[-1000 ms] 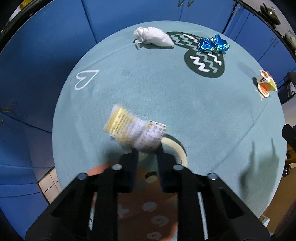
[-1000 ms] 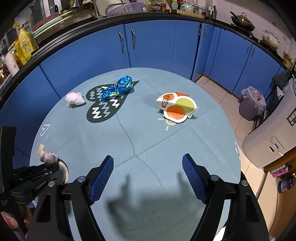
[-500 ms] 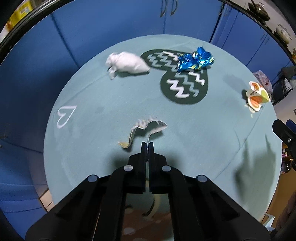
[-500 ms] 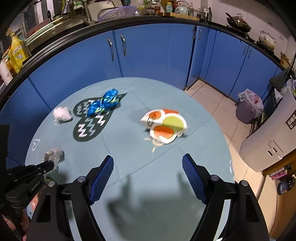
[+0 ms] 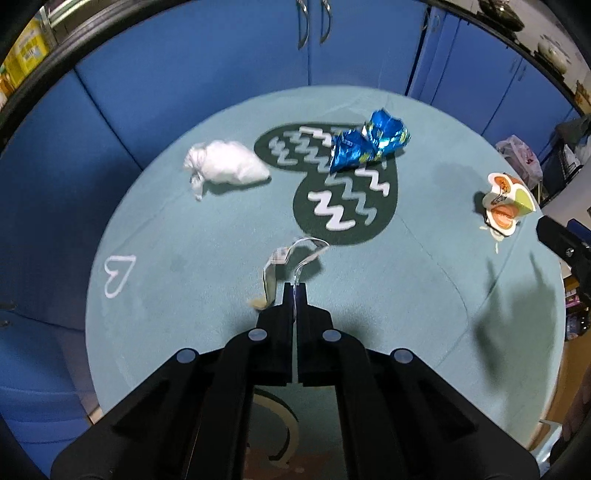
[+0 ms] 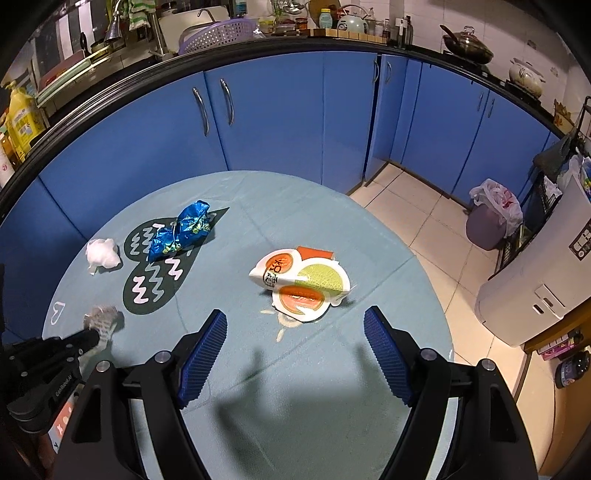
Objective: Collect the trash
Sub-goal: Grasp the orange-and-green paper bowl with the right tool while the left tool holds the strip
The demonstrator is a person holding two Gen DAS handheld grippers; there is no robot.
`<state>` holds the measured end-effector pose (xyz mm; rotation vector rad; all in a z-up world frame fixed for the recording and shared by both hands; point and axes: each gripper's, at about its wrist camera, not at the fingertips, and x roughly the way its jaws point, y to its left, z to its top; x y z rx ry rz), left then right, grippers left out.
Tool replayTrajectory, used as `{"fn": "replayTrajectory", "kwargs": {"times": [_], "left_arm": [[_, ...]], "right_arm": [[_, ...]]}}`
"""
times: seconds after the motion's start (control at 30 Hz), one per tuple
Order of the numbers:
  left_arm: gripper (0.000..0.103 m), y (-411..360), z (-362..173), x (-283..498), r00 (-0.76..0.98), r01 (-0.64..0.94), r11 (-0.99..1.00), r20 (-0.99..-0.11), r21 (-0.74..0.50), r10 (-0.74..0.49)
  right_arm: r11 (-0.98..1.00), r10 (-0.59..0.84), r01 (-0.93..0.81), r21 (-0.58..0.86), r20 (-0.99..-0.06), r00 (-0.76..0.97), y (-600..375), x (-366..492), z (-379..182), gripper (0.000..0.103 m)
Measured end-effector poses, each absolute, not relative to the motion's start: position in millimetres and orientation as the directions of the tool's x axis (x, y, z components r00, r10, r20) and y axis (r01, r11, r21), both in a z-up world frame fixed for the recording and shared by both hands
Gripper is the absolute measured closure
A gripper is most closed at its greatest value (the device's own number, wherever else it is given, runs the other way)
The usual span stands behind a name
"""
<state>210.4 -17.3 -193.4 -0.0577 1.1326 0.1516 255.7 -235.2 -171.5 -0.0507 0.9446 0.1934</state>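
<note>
Over the teal table (image 5: 424,295), left hand-held gripper (image 5: 294,290) pinches a crumpled wrapper (image 5: 291,258); right hand-held gripper (image 6: 295,343) gapes.

The thin wrapper (image 5: 291,258) pinched in the left tool (image 5: 294,291) shows edge-on in the left wrist view, so its print cannot be read; in the right wrist view it is a blurred grey-white lump (image 6: 101,321). The near part of the surface (image 5: 184,229) is hidden behind that tool's black frame, which covers most of a cream ring printed there (image 5: 291,435). The right tool (image 5: 565,243) is cut off by the right edge there, only 1 dark finger showing. The lettering on the orange-and-green packet (image 6: 301,284) is too small to read. The bottles on the far counter (image 6: 325,18) are too small to identify.
</note>
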Motion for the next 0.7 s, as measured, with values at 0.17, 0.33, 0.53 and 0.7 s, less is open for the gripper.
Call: {"fn": "replayTrajectory", "kwargs": {"times": [0.17,0.33,0.53,0.7], "left_arm": [[0.103,-30,-182,208,0.465,-0.105,0.993,-0.880,0.052,0.095],[0.103,-34,-179,217,0.475,-0.101,0.994,-0.875,0.050,0.093],[0.103,-36,-172,222,0.499,-0.104,0.993,-0.860,0.060,0.104],[0.103,-37,-174,232,0.502,-0.105,0.993,-0.859,0.055,0.101]], "right_arm": [[0.981,0.141,-0.188,0.037,-0.807,0.574,-236,254,-172,0.028],[0.983,0.127,-0.182,0.024,-0.801,0.585,-241,261,-171,0.028],[0.982,0.124,-0.186,0.021,-0.815,0.566,-242,275,-182,0.016],[0.982,0.110,-0.187,0.005,-0.821,0.560,-237,288,-189,0.016]]}}
